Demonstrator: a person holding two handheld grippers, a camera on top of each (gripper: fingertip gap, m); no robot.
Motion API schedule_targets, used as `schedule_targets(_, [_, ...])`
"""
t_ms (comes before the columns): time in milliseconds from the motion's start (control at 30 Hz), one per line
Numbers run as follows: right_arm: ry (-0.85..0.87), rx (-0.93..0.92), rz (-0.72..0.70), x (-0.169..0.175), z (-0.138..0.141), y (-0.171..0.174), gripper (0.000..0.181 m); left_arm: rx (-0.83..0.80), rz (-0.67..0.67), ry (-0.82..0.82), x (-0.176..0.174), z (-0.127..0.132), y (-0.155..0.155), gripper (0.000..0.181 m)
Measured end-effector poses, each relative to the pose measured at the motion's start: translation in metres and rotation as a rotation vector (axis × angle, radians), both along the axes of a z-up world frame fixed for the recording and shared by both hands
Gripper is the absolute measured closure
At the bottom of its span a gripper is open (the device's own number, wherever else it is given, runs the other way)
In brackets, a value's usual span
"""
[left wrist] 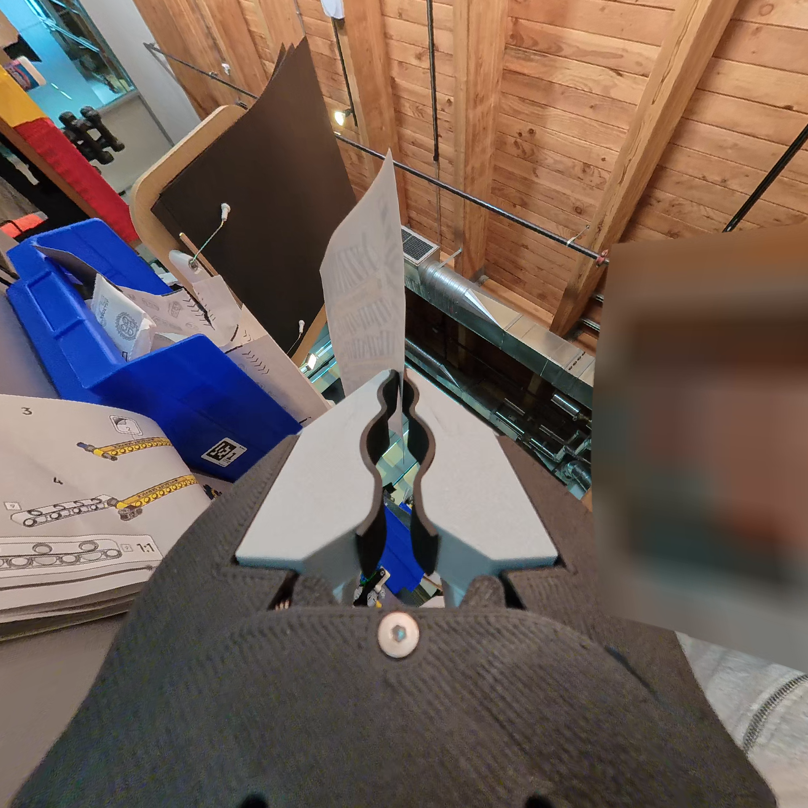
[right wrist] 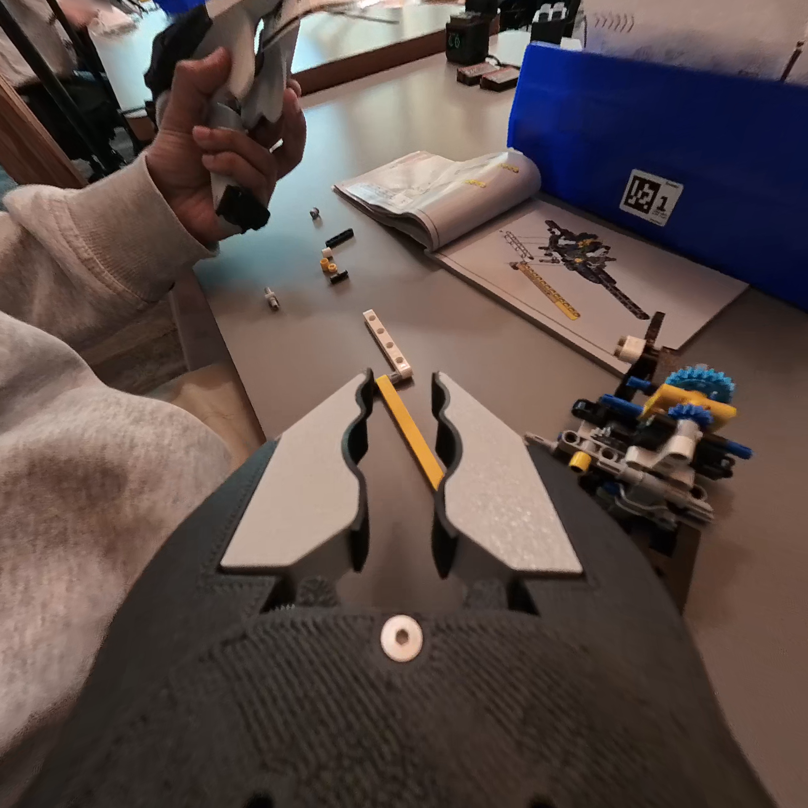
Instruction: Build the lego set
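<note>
My left gripper points up toward the ceiling and is shut on a thin white printed paper sheet that stands above the fingertips. My right gripper is open, low over the table. A yellow beam lies slanted in the gap between its fingers, joined at its far end to a white holed beam. A partly built model with blue gears, yellow and grey parts stands to the right of the right gripper. Several small loose pieces lie farther off on the left.
An open instruction booklet lies beyond the beams; it also shows in the left wrist view. A blue bin stands behind it, holding paper bags. A person's hand and grey sleeve fill the left. Spacing between my two grippers at the tips: around 25 cm.
</note>
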State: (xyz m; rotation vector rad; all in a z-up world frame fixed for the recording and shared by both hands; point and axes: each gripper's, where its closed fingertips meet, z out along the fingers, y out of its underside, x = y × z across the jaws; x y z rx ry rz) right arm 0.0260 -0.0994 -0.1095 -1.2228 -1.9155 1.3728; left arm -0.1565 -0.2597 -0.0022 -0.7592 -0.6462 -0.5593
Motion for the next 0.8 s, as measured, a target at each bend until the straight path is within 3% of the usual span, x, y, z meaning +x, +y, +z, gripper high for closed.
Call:
schedule_targets(367, [-0.191, 0.183, -0.035, 0.007, -0.039, 0.018, 0.148, -0.08, -0.049, 0.064, 0.015, -0.001, 0.016, 0.181])
schedule_targets(600, [-0.234, 0.189, -0.024, 0.013, -0.046, 0.018, 0.145, -0.111, -0.064, 0.091, 0.021, -0.002, 0.021, 0.181])
schedule_targets(800, [-0.247, 0.298, -0.011, 0.016, -0.054, 0.017, 0.145, -0.137, -0.077, 0.114, 0.027, -0.003, 0.027, 0.181])
